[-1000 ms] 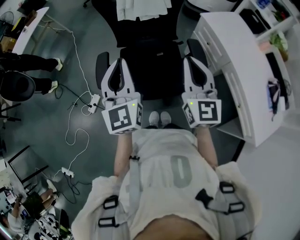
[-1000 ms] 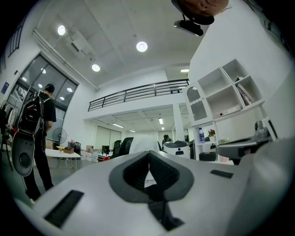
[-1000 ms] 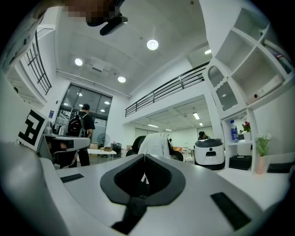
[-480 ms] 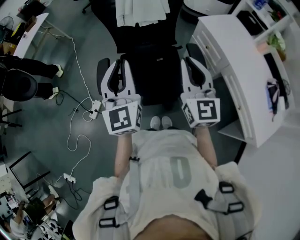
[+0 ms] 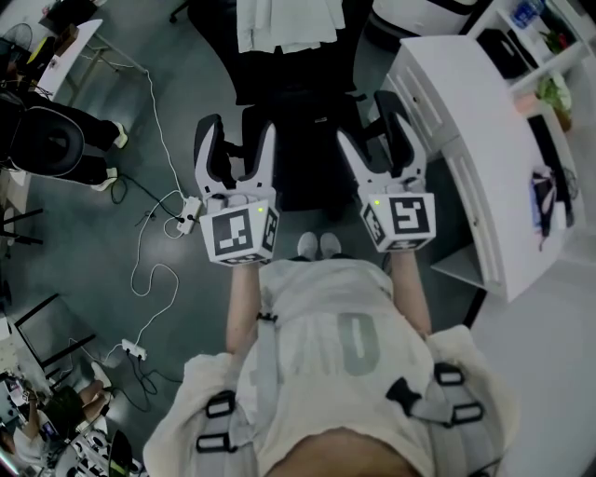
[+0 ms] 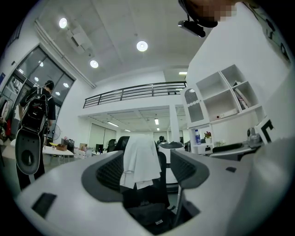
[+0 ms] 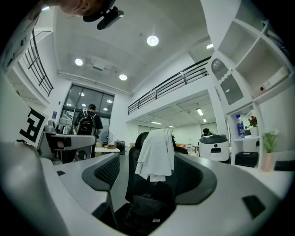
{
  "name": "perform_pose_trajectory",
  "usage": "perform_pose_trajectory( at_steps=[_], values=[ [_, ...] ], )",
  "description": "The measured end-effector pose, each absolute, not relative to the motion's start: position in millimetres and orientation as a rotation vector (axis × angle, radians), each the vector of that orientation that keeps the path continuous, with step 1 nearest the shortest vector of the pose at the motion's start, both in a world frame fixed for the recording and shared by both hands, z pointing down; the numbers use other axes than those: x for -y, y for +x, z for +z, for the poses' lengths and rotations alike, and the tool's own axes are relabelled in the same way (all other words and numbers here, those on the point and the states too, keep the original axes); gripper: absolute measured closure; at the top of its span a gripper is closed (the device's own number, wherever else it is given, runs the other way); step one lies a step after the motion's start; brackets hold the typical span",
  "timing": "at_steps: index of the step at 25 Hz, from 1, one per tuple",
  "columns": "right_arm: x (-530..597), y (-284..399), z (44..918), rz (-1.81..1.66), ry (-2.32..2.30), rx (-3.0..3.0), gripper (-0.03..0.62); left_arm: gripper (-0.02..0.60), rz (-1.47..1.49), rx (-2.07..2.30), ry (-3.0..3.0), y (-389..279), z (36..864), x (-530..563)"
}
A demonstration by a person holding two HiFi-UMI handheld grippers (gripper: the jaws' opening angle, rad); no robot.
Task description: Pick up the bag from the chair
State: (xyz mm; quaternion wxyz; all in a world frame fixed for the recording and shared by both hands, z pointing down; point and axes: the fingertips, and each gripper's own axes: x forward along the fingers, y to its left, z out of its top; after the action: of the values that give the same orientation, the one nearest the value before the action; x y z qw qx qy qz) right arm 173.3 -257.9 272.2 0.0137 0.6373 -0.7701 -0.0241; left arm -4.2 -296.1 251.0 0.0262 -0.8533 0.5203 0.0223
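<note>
Black bag (image 7: pixel 146 209) on chair (image 7: pixel 132 170) seat, ahead of and below both claws, about midway between them. Left claw (image 5: pixel 237 129) and right claw (image 5: pixel 365 119) just opened, spread wide, nothing between. Right claw looks better lined up.

Bag (image 7: pixel 146 207) partly hidden behind right gripper (image 7: pixel 148 177); label (image 7: pixel 155 221) too small to read. Head view: cloth (image 5: pixel 284 23) cut off at top edge. Bag not distinguishable on dark chair (image 5: pixel 303 140).

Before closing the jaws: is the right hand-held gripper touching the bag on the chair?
Apart. The right gripper view shows the bag on the chair beyond the jaws, just opened and empty.
</note>
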Motion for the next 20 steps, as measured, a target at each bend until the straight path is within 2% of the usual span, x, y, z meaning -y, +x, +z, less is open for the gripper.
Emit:
perform_pose_trajectory(
  at_steps=[8,14,20],
  values=[
    [272.8,170.6,282.9,-0.024,1.933,2.413,0.260,0.281,0.088,-1.635,-2.617,-1.4,251.0,311.7],
    [322.1,177.2,276.0,0.092,1.955,2.506,0.260,0.280,0.036,-1.572,-2.617,10.5,255.4,364.9],
    [394.0,203.4,304.5,0.143,2.041,2.483,0.261,0.279,-0.032,-1.606,-2.637,17.0,322.4,433.0]
  ],
)
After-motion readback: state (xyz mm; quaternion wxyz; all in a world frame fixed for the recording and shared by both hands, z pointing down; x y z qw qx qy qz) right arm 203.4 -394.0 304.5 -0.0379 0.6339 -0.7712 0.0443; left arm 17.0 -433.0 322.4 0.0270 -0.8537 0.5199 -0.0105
